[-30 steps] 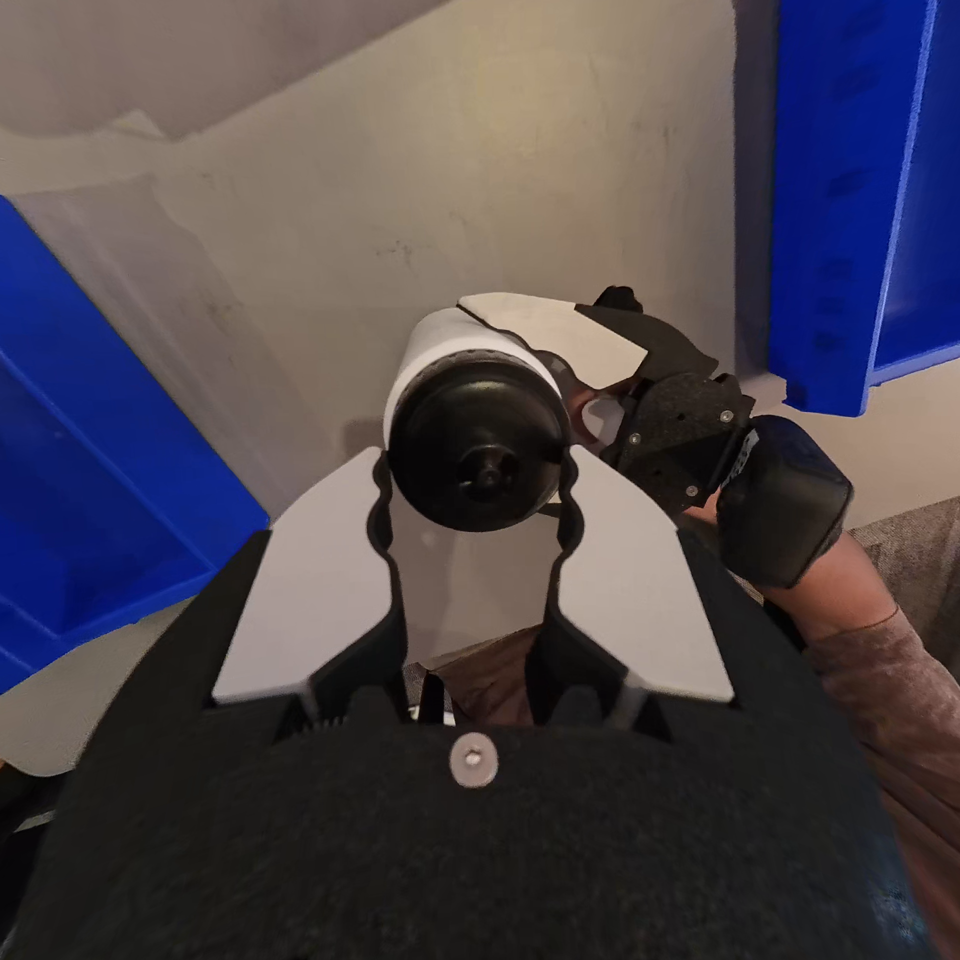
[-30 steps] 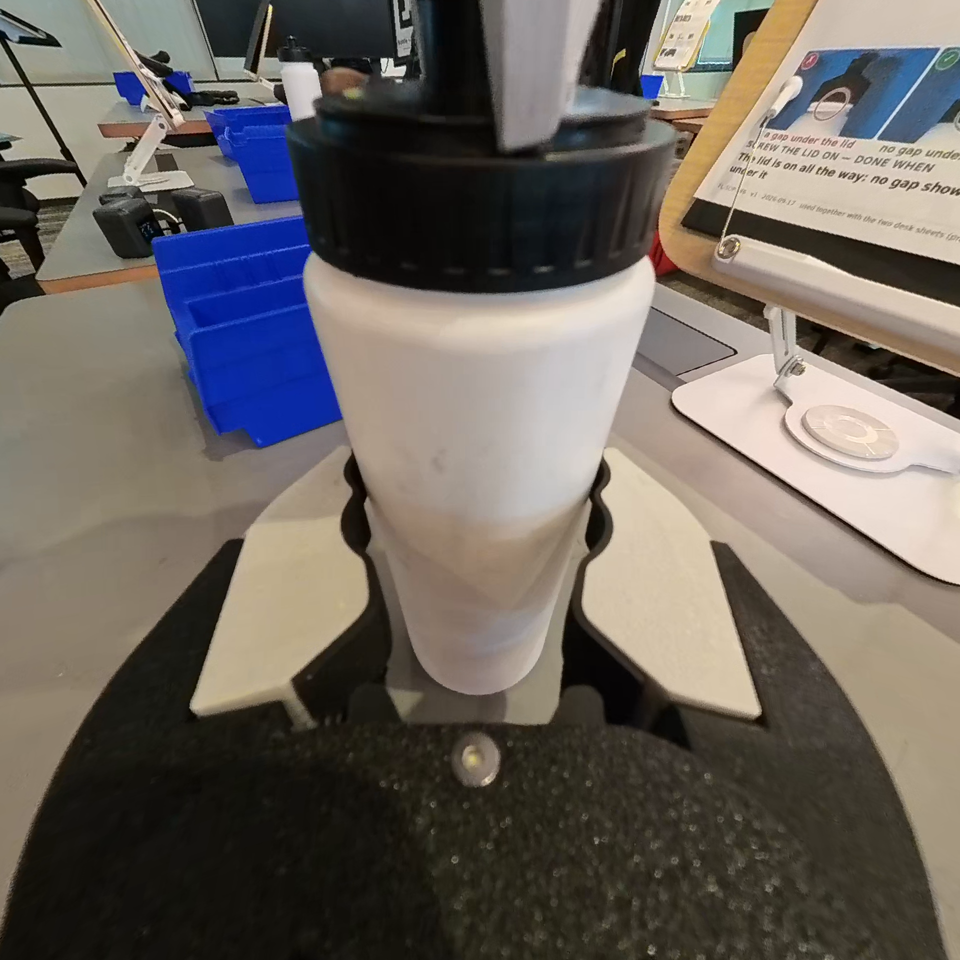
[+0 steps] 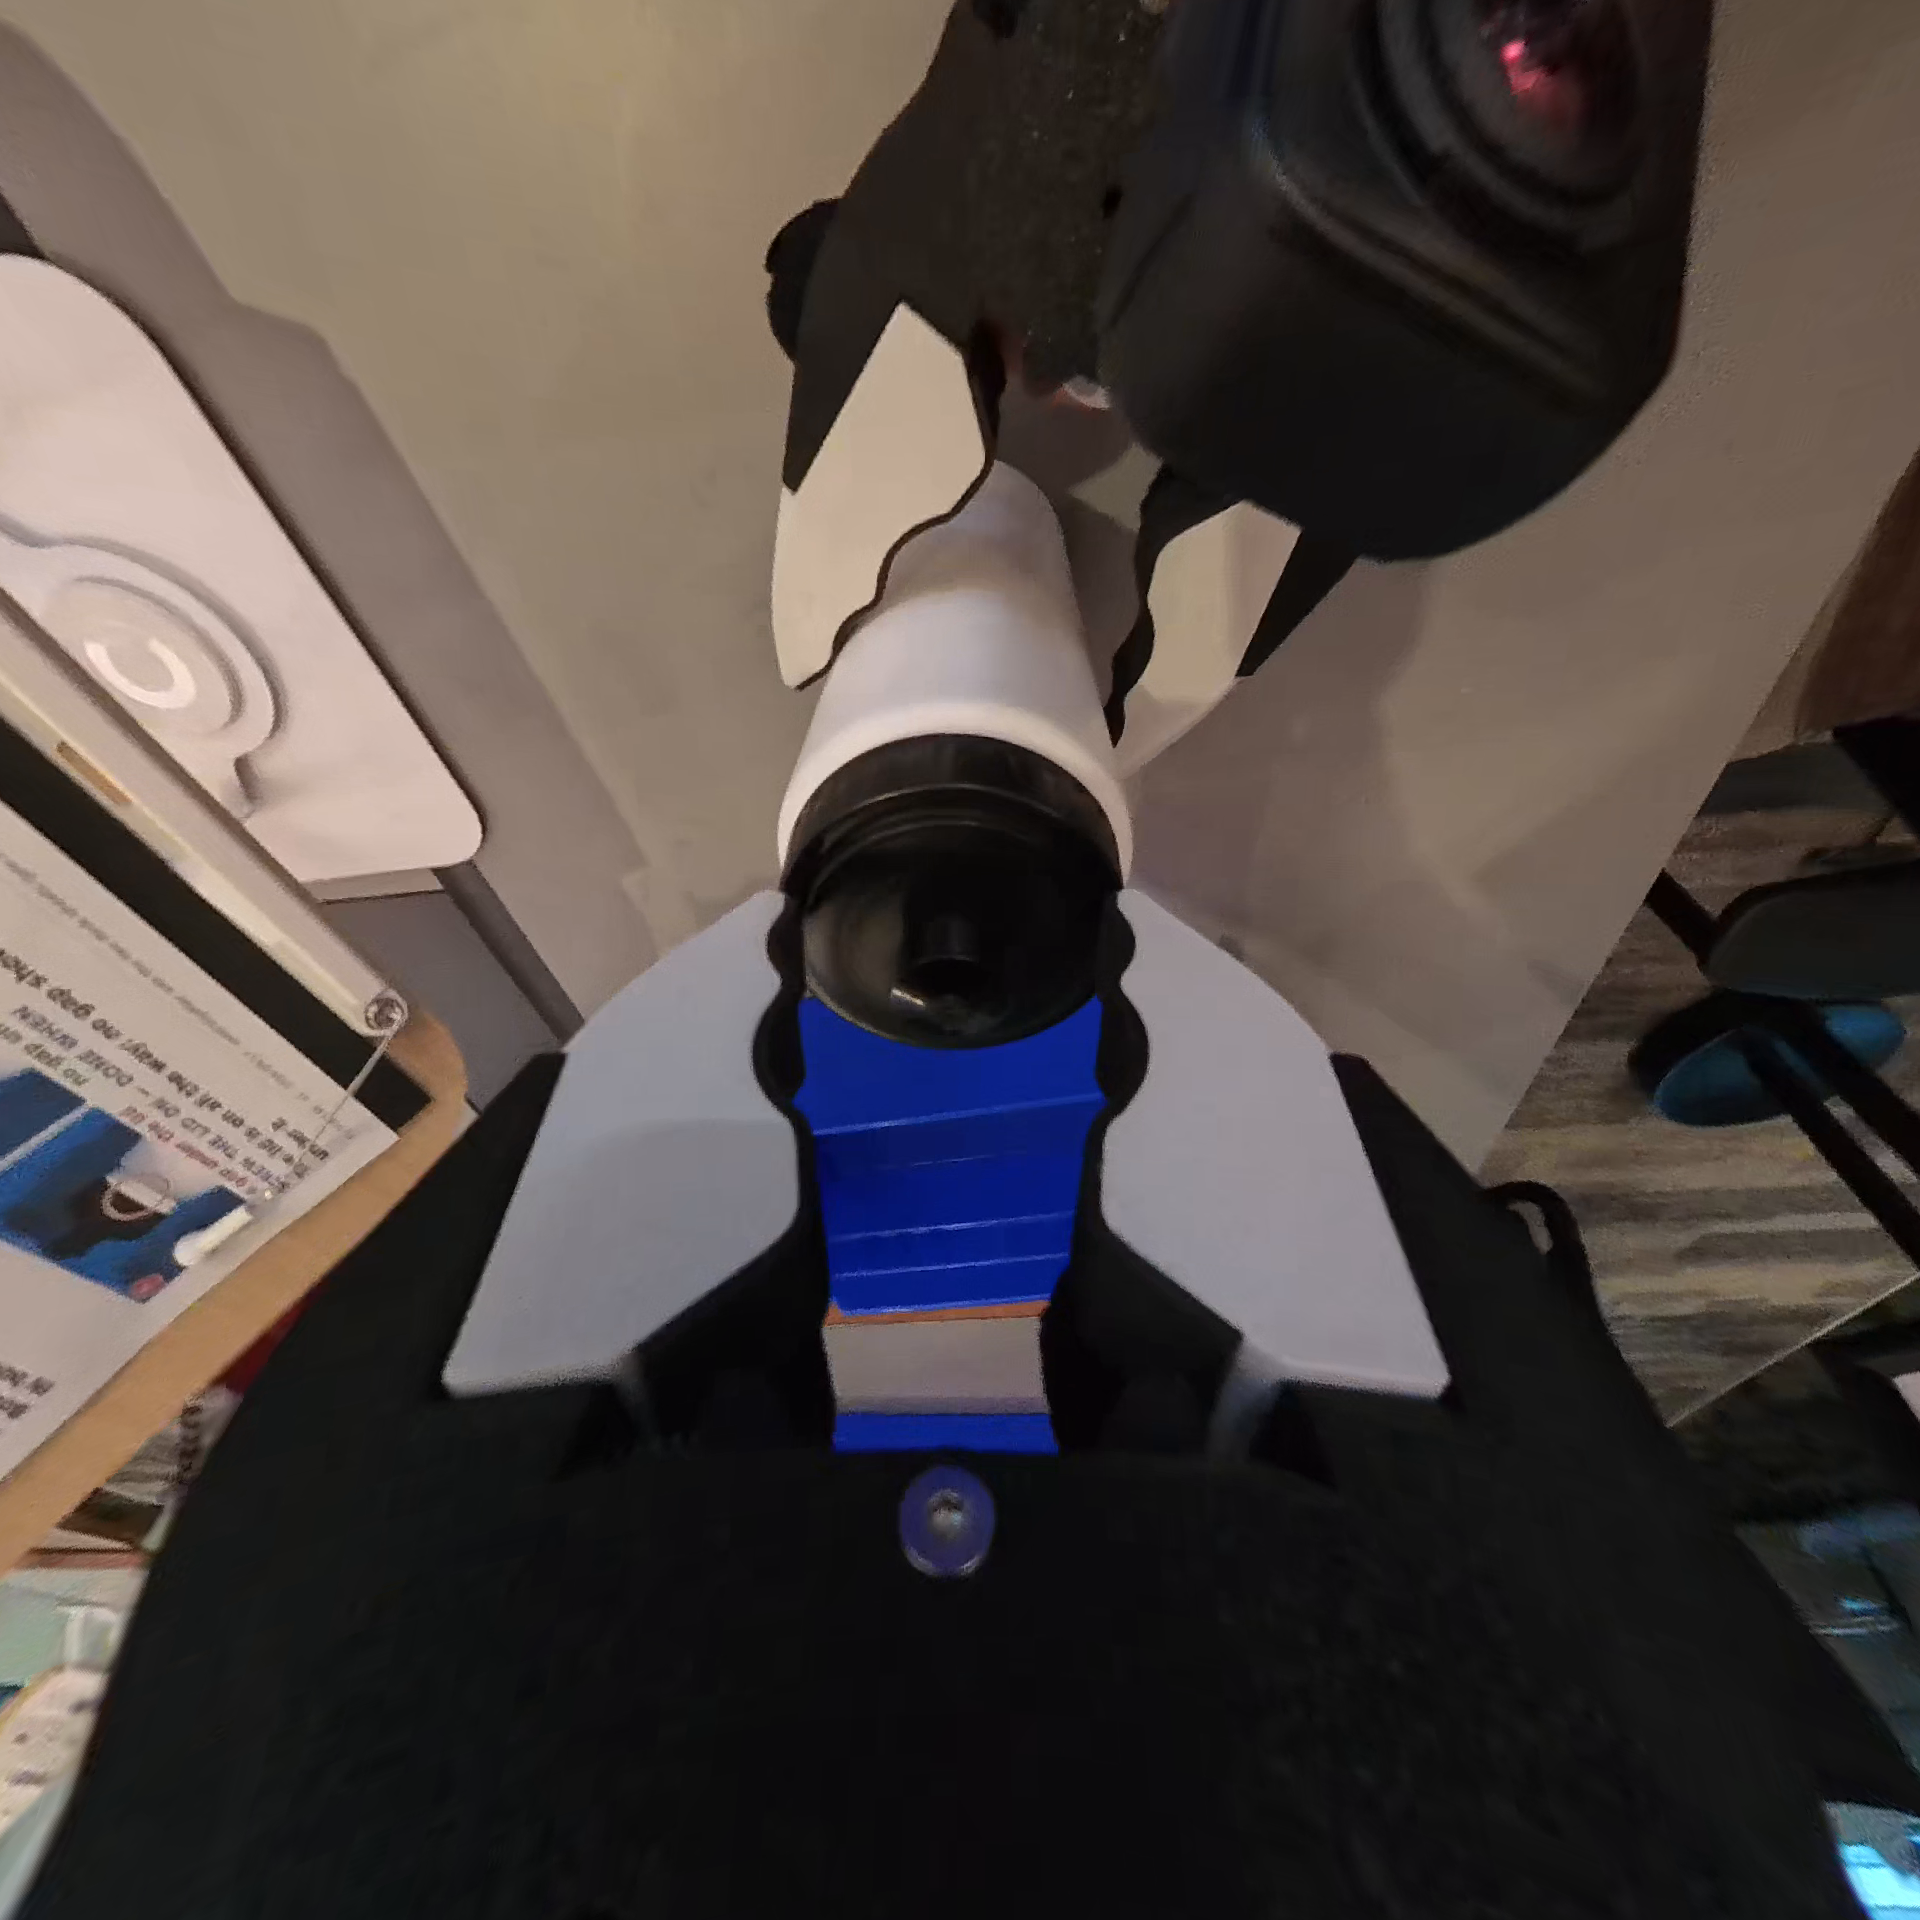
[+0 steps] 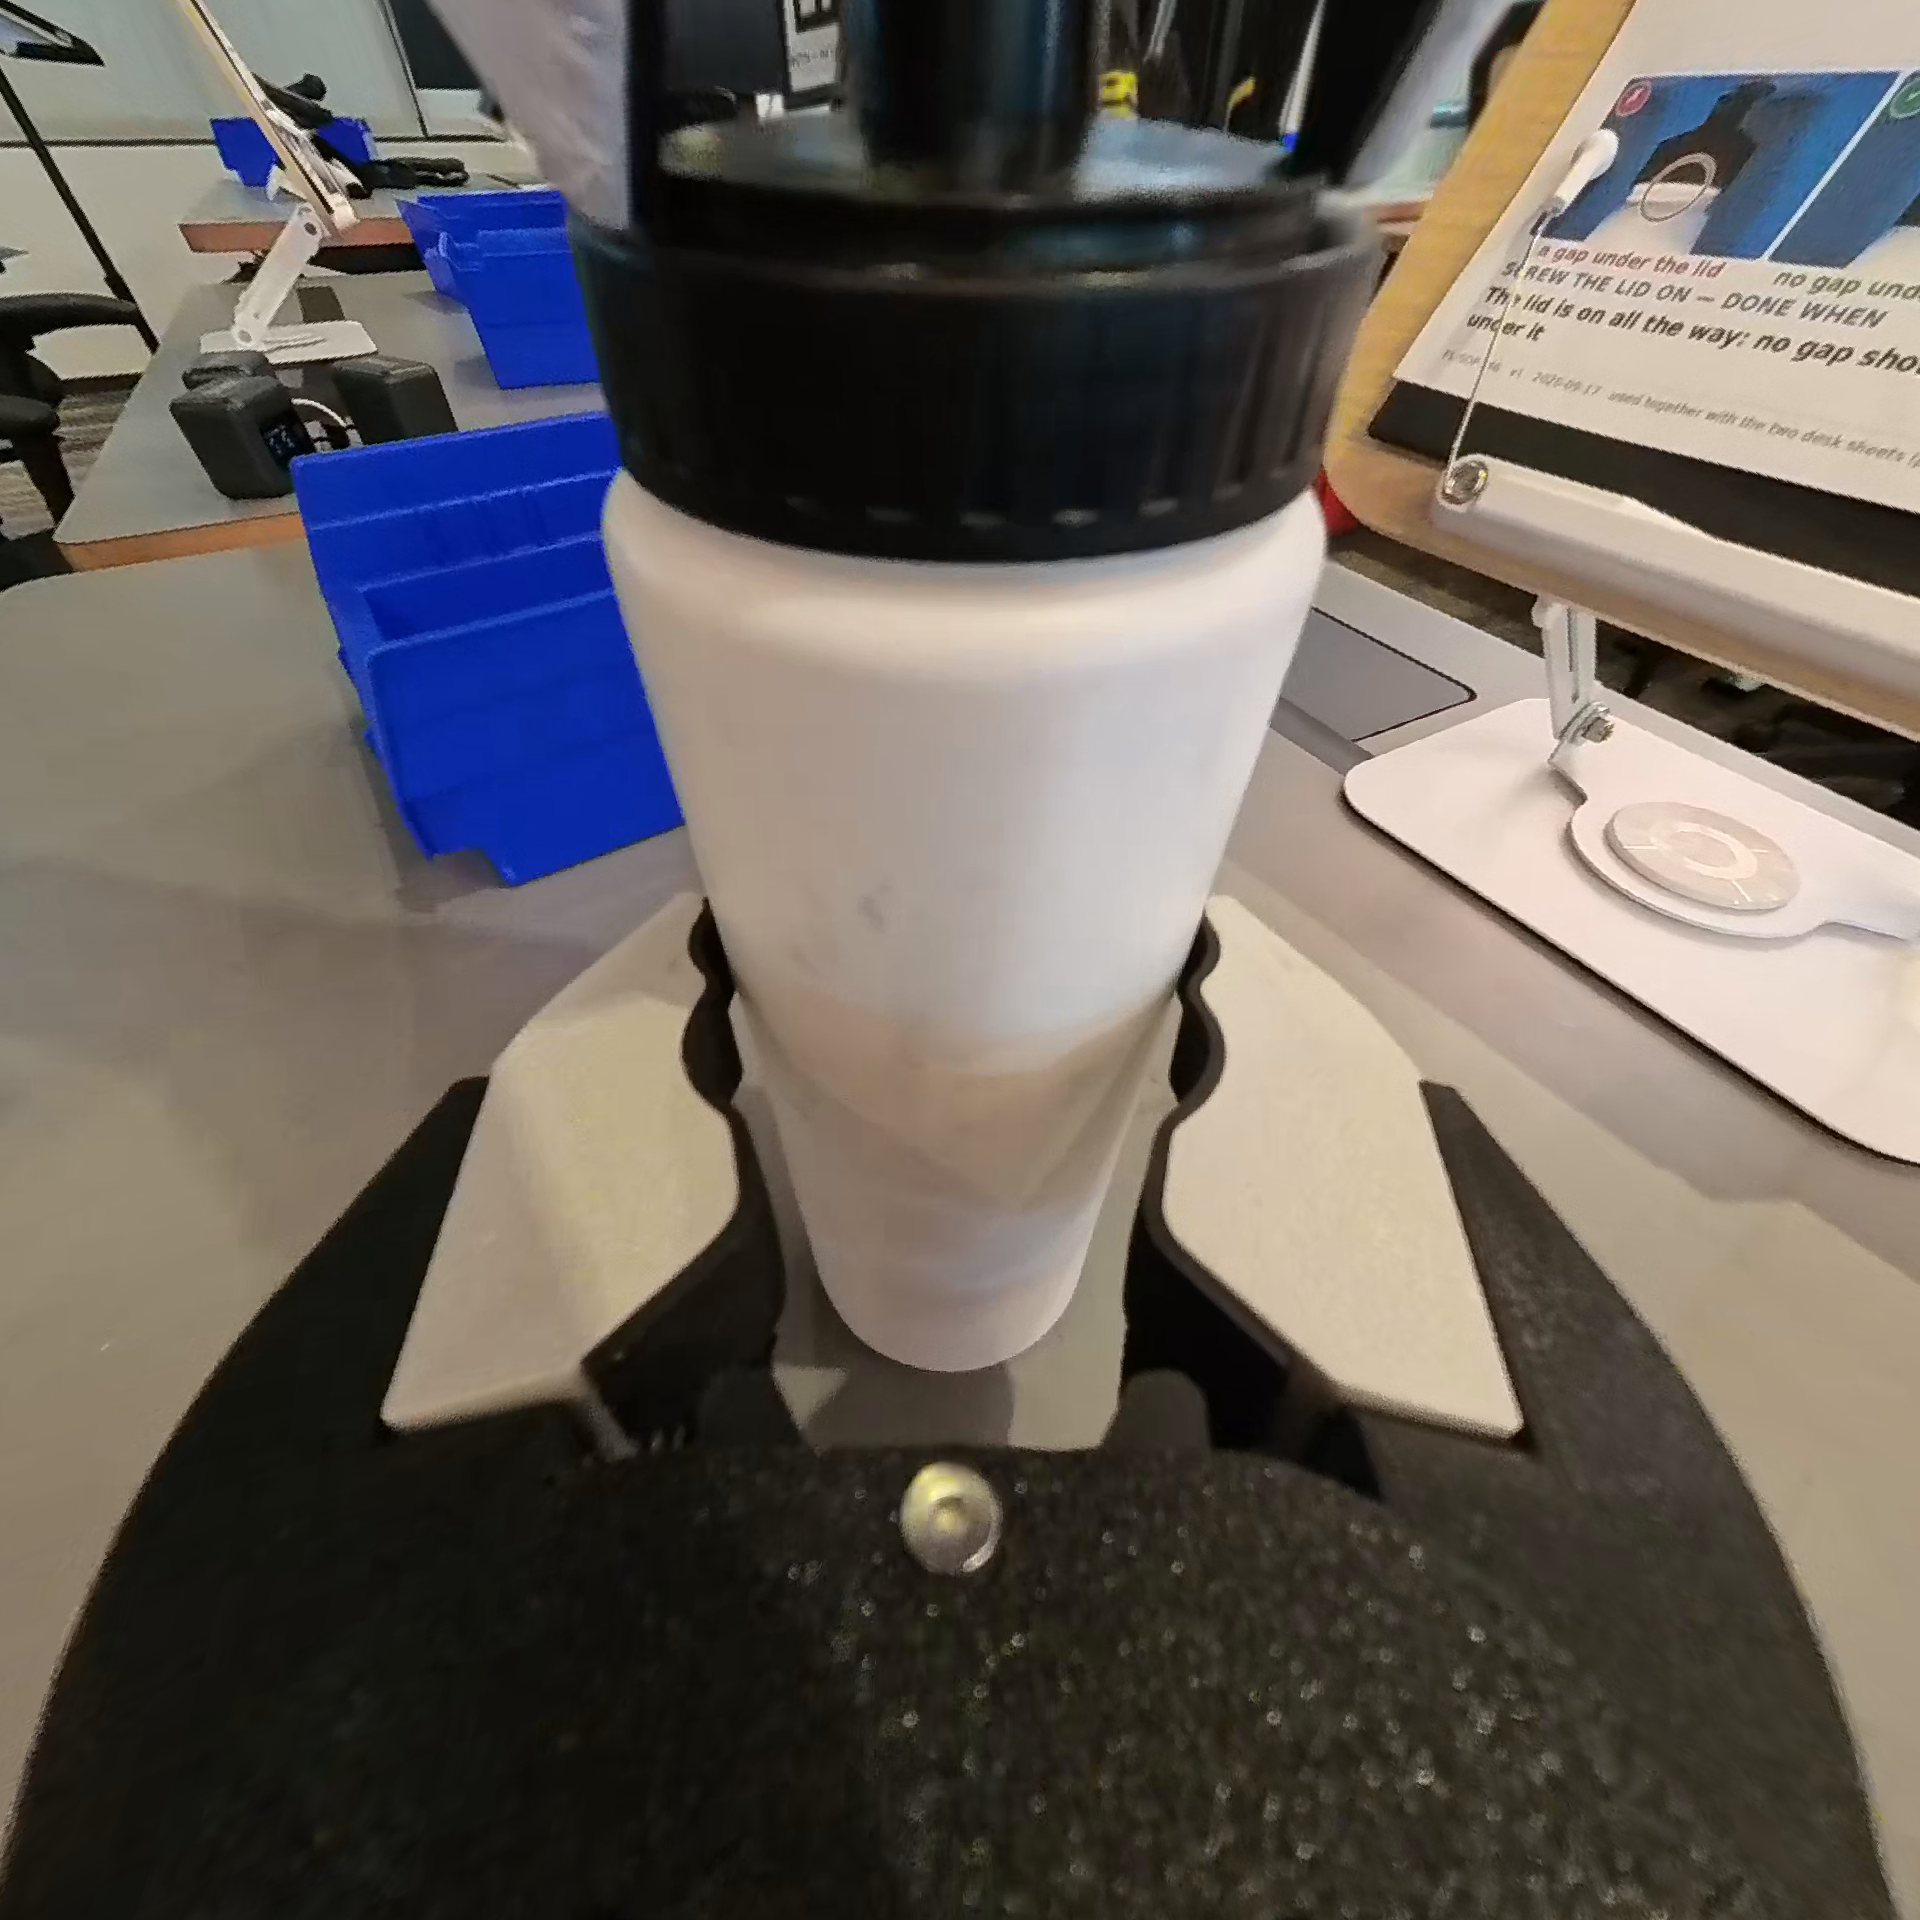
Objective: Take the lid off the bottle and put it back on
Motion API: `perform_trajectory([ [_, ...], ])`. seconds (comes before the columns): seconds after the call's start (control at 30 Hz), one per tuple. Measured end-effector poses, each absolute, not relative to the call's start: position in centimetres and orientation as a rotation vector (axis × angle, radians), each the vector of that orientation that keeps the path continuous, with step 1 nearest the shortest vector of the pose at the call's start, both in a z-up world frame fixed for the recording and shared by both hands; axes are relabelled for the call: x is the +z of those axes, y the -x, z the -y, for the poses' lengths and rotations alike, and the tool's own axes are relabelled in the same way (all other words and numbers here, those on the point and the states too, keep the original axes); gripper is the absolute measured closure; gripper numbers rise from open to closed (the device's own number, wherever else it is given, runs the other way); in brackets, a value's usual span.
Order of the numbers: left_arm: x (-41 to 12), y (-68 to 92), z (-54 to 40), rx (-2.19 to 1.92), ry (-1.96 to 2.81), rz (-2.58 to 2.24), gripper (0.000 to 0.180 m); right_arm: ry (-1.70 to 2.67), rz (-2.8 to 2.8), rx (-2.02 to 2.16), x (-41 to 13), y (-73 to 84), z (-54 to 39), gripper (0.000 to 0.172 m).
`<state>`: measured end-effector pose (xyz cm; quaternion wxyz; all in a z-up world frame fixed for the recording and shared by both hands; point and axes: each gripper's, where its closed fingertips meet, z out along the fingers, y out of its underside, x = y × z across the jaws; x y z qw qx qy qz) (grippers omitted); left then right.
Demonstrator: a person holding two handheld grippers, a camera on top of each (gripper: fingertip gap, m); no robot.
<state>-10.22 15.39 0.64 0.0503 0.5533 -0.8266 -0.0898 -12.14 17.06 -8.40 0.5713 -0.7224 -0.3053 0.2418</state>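
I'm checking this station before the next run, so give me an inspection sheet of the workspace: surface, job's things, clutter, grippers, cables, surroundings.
Surface: grey table, no spills seen.
Job's things: white bottle upright, black lid on its neck; whether the lid is fully seated cannot be told.
Clutter: blue bins left of the bottle; instruction sheet on a white stand to the right.
Grippers: right gripper has its fingers closed on the lower bottle body; left gripper has its fingers on either side of the lid from above.
Cables: nothing seen.
Surroundings: another table with more blue bins and dark devices behind.
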Motion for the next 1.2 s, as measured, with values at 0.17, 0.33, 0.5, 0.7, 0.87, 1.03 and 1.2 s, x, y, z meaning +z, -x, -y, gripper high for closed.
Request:
perform_trajectory([
  [0.17,2.2,9.1,-14.6,-0.01,-2.119,2.301,0.097,1.703,0.712,0.552,-8.6,12.2,-17.0,0.089],
  [0.33,2.4,9.1,-15.7,0.196,-2.826,1.56,0.065,1.72,0.687,0.524,-8.6,12.1,-17.1,0.09],
  [0.5,-0.2,11.4,-16.1,0.084,-2.993,1.239,0.068,1.737,0.644,0.476,-8.7,12.2,-17.2,0.09],
  [0.7,-2.0,11.2,-15.6,0.118,-2.96,1.189,0.097,1.741,0.647,0.48,-8.7,12.2,-17.2,0.09],
  [0.87,-2.0,11.2,-15.3,0.056,-2.811,1.409,0.104,1.735,0.674,0.505,-8.7,12.2,-17.1,0.09],
  [1.03,-2.0,11.2,-15.4,0.035,-2.641,1.665,0.104,1.723,0.687,0.53,-8.7,12.1,-17.1,0.09],
  [1.2,-2.0,11.6,-15.3,0.018,-2.463,1.885,0.104,1.703,0.706,0.543,-8.7,12.3,-17.1,0.091],
])
